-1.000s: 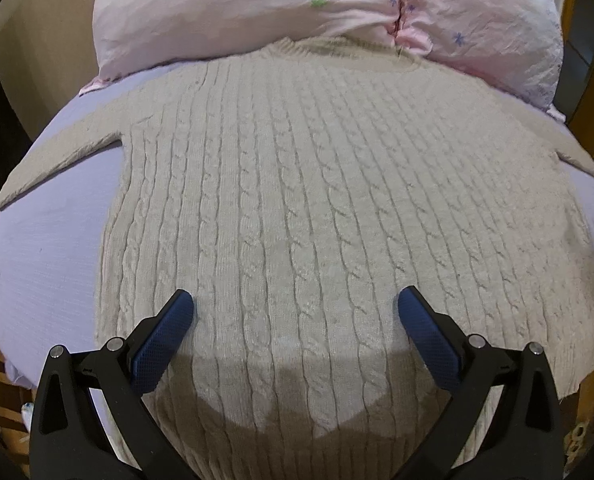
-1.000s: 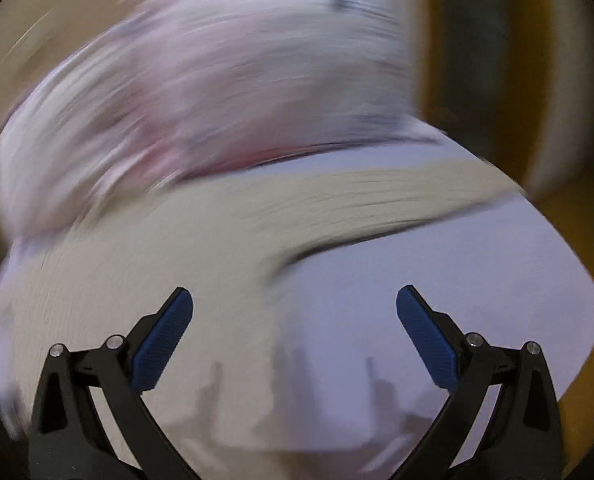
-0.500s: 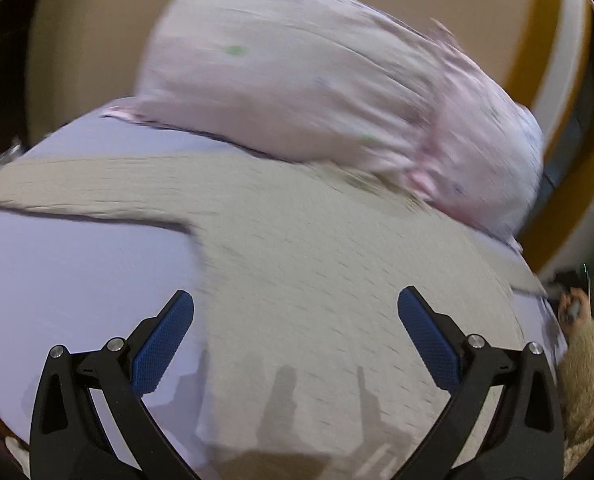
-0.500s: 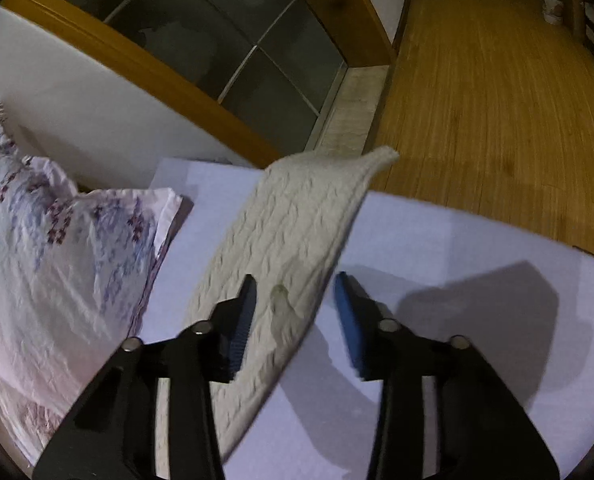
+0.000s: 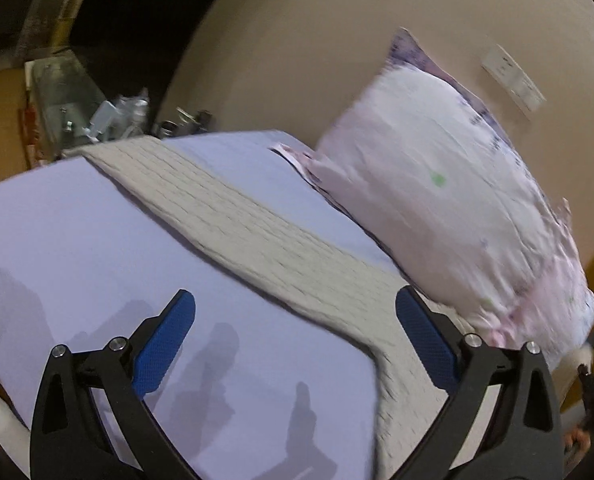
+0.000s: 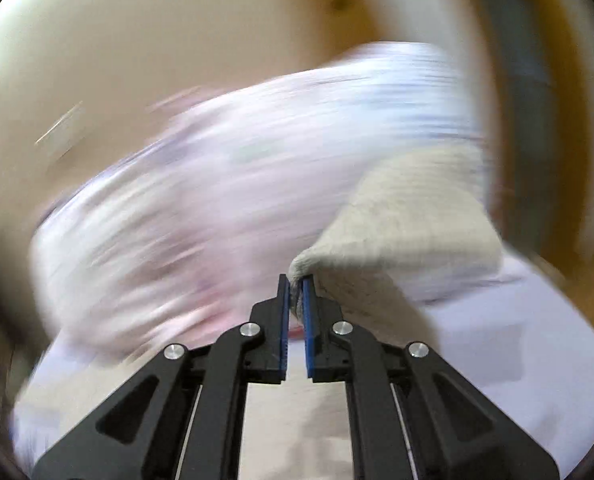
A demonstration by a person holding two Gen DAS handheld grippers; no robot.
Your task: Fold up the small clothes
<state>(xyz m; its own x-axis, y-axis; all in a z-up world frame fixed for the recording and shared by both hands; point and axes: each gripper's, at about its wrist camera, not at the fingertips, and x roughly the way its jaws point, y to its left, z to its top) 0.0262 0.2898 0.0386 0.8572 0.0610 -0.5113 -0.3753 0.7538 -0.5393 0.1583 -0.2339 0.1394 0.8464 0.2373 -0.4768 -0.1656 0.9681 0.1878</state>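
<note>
Currently: right gripper (image 6: 295, 288) clamped on sweater sleeve (image 6: 401, 236); left gripper (image 5: 295, 344) stood apart, other sleeve (image 5: 233, 216) running diagonally ahead.

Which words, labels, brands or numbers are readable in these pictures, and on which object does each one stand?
None can be read.
Wall plate: faint marks, too blurred to read.
Cluttered items beyond the bed: too small and blurred.
Sweater and pillow: no text, only pattern.

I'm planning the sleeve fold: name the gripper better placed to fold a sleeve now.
Right. The right gripper is shut on the sweater sleeve, lifted off the bed sheet. The left gripper is open, holding nothing above the other sleeve.
</note>
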